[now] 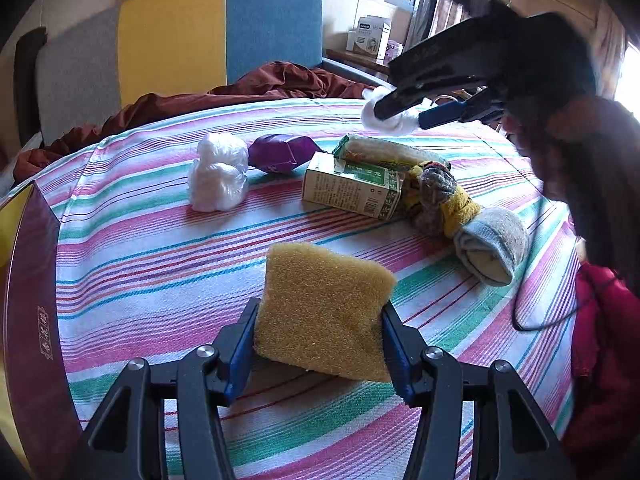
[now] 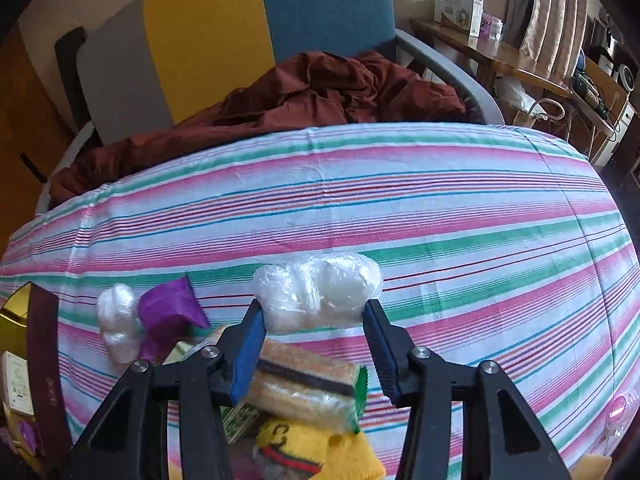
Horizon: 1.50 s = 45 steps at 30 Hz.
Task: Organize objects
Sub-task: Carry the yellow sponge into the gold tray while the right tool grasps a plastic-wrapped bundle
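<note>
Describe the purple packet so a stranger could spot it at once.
Start at the striped tablecloth and find the row of loose items across its middle. The purple packet lies between the white plastic bundle and the green carton. It is the only purple thing there, crinkled and shiny.

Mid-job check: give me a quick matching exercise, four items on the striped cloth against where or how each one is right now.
Items:
1. yellow sponge
2. white plastic bundle
3. purple wrapper
4. green carton

States:
A. lying on its side beside the rolled socks
B. clamped in the right gripper
C. clamped in the left gripper
D. resting next to another white bundle

Pairs: 1-C, 2-B, 3-D, 4-A
</note>
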### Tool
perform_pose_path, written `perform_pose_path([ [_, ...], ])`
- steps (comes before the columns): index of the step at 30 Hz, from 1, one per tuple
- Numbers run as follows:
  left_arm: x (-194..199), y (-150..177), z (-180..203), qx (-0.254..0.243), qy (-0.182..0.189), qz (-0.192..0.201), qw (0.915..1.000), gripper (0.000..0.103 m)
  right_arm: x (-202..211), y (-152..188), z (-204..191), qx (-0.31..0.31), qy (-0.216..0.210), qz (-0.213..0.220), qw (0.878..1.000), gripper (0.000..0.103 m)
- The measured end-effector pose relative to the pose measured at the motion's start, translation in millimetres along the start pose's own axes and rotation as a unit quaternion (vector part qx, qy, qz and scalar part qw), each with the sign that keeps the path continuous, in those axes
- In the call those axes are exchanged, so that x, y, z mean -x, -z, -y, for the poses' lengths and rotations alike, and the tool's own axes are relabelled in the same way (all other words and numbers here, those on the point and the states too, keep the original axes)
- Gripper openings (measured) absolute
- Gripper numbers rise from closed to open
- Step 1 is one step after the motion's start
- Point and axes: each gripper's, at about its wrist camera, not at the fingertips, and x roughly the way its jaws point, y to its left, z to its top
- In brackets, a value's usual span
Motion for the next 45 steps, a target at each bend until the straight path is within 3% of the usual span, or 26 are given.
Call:
perform_pose_path([
  [5,12.6,2.7,-2.3,0.006,-0.012,-0.006,0.9999,0.056,37.1,30.3,-20.4,-0.002,-0.054,0.031,0.998,0.05],
  [11,60.0,13.7,-8.5,0.018,-0.016,0.009,0.9997,0.056,31.1,67.7,-49.0,0.025,-0.095,0.0,0.995,0.05],
  [15,92.5,22.8,-17.2,0.03,-0.027,0.024,0.9989,0.056,25.7,82.0,-75.2,0.075,-0.105,-0.022,0.991,0.049],
  [18,108.8,26.0,-23.9,0.039,-0.037,0.031,0.9981,0.056,16.9,91.9,-90.1,0.109,-0.086,-0.04,0.99,0.049],
  [24,142.6,24.0,-54.1,0.054,-0.063,0.052,0.9952,0.057,15.3,97.1,-93.2,0.123,-0.076,-0.045,0.988,0.049],
  [30,187.8,1.5,-136.1,0.087,-0.125,0.086,0.9846,0.057,17.4,97.2,-95.6,0.128,-0.076,-0.04,0.988,0.049],
  [35,206.3,-8.4,-231.8,0.144,-0.178,0.082,0.97,0.058,15.0,97.4,-97.9,0.133,-0.072,-0.043,0.988,0.049],
  [40,187.2,-1.7,-308.0,0.187,-0.221,0.033,0.9566,0.058,12.0,98.2,-98.3,0.136,-0.068,-0.048,0.987,0.049],
  [45,160.7,4.8,-337.2,0.203,-0.235,-0.002,0.9507,0.059,7.5,99.7,-100.8,0.14,-0.066,-0.056,0.986,0.049],
])
